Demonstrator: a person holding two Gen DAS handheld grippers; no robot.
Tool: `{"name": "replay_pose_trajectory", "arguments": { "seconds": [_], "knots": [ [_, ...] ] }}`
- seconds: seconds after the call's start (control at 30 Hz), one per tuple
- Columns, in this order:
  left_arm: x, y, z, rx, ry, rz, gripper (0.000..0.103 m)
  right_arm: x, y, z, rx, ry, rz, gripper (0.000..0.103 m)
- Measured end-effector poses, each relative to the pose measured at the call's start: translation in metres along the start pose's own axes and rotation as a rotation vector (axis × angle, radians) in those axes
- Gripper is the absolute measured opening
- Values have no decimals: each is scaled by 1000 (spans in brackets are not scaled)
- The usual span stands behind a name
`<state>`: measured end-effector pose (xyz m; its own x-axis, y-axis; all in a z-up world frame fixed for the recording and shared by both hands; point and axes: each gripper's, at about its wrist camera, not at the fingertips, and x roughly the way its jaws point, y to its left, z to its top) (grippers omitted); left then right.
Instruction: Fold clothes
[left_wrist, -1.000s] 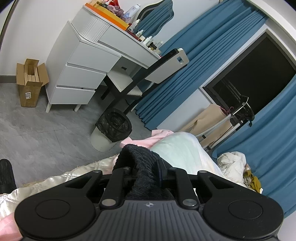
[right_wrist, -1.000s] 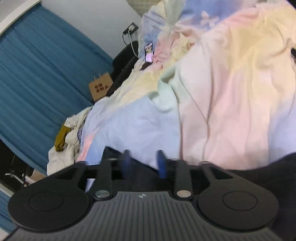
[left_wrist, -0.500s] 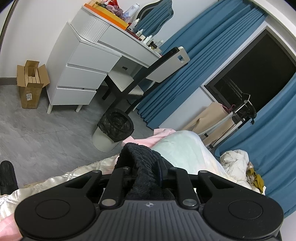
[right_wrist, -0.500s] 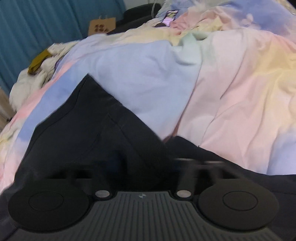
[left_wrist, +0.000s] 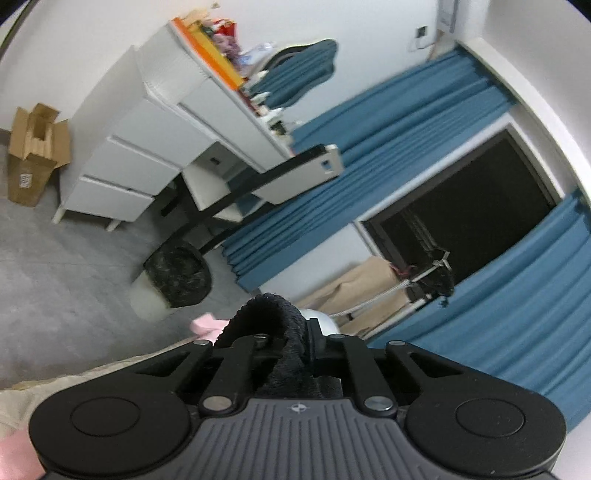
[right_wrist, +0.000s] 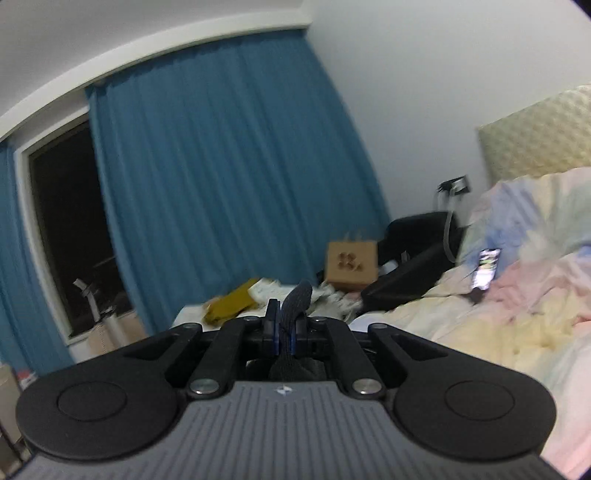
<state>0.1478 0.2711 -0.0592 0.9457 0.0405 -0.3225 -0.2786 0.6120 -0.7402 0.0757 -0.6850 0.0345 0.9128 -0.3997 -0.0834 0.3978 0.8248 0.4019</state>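
Jaws first, left to right. Left gripper (left_wrist: 284, 339): jaws pinching a thick bunched fold of the black garment (left_wrist: 275, 332), cloth bulging up over the tips. Same grip as a second ago, but the view has tipped up: the pastel bed that filled the lower frame is now only a sliver at bottom left, and the white dresser (left_wrist: 147, 147), bin (left_wrist: 181, 277) and blue curtains (left_wrist: 369, 147) dominate. So the left side has lifted.

Right gripper (right_wrist: 282, 328): jaws pressed onto a thin edge of the same black garment (right_wrist: 295, 299), a small tab sticking up between the blue pads. Bigger change here: half a second ago this camera looked down on the garment spread dark across the bed; now it looks level across the room at the curtain (right_wrist: 221, 184), a cardboard box (right_wrist: 351, 269) and the bed (right_wrist: 517, 314) off to the right with a phone (right_wrist: 487, 267) on it.

Read: both ends of the garment are off the bed and held in the air, body hanging below, out of view. Looks like a lift to shake out or carry over for a fold. Can't tell how many folds it already has.
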Motion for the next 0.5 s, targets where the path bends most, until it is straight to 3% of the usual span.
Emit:
{"name": "replay_pose_trajectory", "arguments": {
  "seconds": [0.07, 0.2, 0.27, 0.33, 0.5],
  "knots": [
    [3, 3, 1, 5, 14, 23, 10, 7, -30, -20, -16, 57, -88, 6],
    [10, 9, 4, 14, 41, 70, 11, 24, -105, -104, -25, 324, -273, 6],
    [11, 7, 2, 34, 41, 81, 12, 25, -122, -141, -50, 409, -328, 7],
    [11, 5, 0, 55, 40, 92, 13, 27, -134, -167, -17, 450, -350, 7],
    [14, 3, -7, 56, 36, 114, 13, 21, -135, -176, 43, 429, -341, 8]
  ]
}}
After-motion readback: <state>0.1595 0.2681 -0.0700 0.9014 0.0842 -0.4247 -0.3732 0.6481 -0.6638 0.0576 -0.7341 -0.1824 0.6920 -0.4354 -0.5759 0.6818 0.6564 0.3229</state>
